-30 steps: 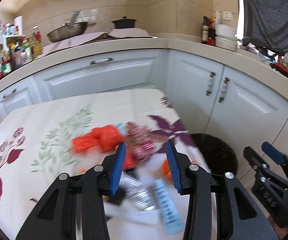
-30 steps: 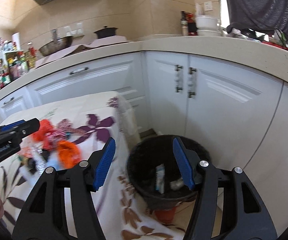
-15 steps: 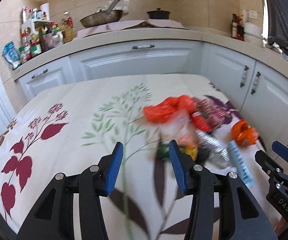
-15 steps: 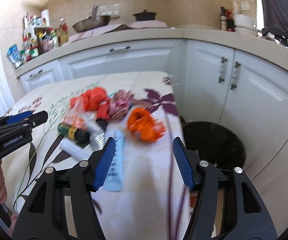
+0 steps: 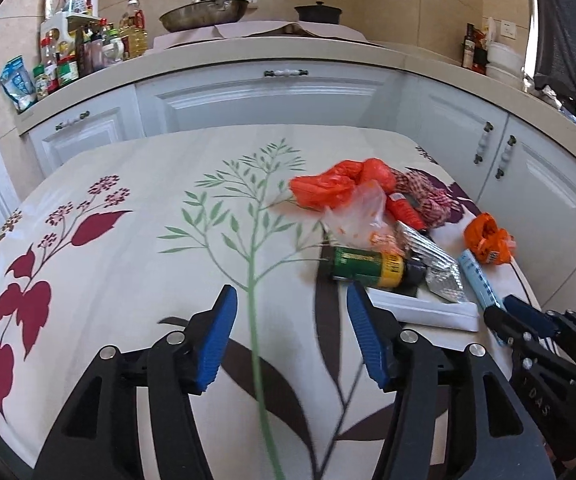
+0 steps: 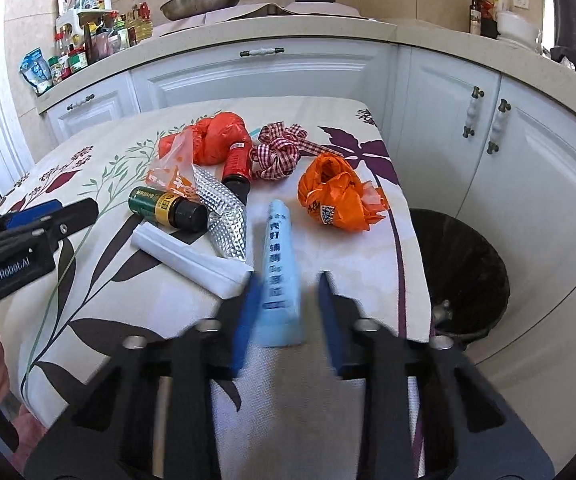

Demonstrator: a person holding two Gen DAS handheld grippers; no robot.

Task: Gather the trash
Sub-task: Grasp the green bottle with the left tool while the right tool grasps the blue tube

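Just beside the blue tube (image 6: 281, 264), folded white paper (image 6: 192, 256), foil strip (image 6: 224, 216).

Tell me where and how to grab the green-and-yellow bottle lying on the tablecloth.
The green-and-yellow bottle lies on its side, black cap toward the foil packet. Probably best to pinch across its round body at the green end, coming down from above with the left gripper, open and nearest. That end is clear; the white paper roll crowds the cap end.

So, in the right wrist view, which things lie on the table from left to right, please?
Green bottle → white folded paper → light blue tube → orange crumpled bag, then the black bin beside the table.
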